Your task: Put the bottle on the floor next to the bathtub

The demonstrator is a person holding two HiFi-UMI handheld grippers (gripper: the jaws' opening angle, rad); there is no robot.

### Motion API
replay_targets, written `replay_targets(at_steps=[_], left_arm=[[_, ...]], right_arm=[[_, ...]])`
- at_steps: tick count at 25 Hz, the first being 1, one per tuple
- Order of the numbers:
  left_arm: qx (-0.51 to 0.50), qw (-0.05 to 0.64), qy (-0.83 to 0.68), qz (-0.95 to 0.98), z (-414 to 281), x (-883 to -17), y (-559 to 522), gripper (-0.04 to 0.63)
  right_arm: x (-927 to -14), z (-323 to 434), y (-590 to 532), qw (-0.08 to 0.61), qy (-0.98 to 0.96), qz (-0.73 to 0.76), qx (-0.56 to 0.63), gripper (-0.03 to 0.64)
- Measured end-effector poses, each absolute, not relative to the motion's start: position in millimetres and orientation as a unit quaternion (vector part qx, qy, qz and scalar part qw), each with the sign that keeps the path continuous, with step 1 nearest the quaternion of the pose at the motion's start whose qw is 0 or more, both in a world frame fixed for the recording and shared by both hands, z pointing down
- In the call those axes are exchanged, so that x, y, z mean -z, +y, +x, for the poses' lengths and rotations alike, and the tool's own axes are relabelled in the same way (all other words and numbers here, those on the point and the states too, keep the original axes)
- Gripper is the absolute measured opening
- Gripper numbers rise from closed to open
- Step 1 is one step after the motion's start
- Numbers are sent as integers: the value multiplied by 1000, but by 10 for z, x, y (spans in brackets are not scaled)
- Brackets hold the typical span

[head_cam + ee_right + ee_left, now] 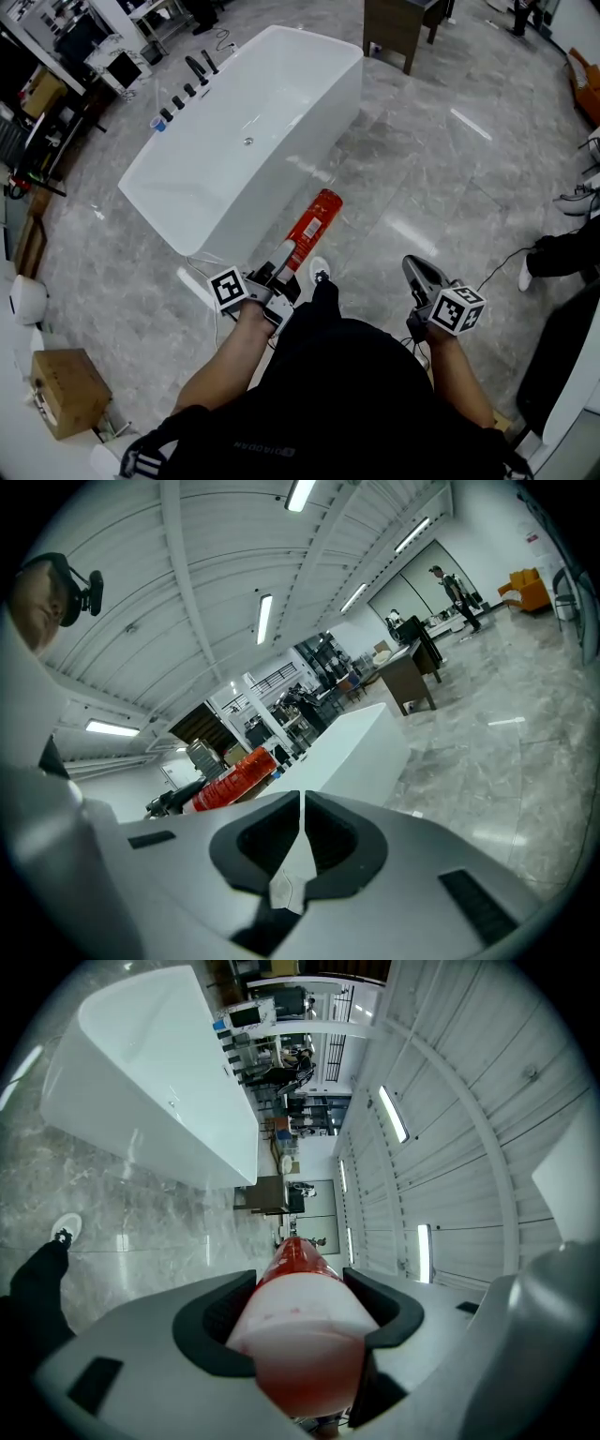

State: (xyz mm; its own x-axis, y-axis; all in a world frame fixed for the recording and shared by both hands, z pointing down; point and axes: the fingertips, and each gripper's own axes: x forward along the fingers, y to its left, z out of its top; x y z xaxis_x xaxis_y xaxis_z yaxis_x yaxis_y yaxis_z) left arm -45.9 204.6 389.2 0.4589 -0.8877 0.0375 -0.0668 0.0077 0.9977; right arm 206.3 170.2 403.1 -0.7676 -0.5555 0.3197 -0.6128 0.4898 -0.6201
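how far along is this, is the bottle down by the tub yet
Not yet. Done: the left gripper is shut on the red bottle. In hand: the bottle is held in the air, pointing toward the bathtub. Left: lower it onto the floor beside the tub and release it. The right gripper is shut and empty.

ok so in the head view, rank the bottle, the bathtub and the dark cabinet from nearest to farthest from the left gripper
1. bottle: clamped in the left gripper, sticking out ahead of it.
2. bathtub: on the floor ahead and to the left, with its near corner close to the gripper.
3. dark cabinet: past the tub's far end, at the top of the view.
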Motion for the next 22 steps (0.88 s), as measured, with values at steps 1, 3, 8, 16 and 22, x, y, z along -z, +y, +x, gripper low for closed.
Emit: replay_targets(at_steps=[1,3,8,16,22], left_arm=[[345,595,-390,612,-500,-3905,1928,301],[343,598,-392,609,-583,-3934,1748,301],[337,606,-394,604,-798,-3981,1268,301],[331,611,-373,615,-1102,-3921,537,301],[324,603,-367,630,-1352,-3995,110,301]], right_arm=[[-4034,2022,1576,40,-861,339,-376,40],[-4021,1930,1393,44,-862,338,-376,40],[-3931,1702,923,49,-863,342,-369,40],[-3806,1413,302,59,-856,365,-362,40],[-3743,1152,-94,81,-858,370,-347,40]])
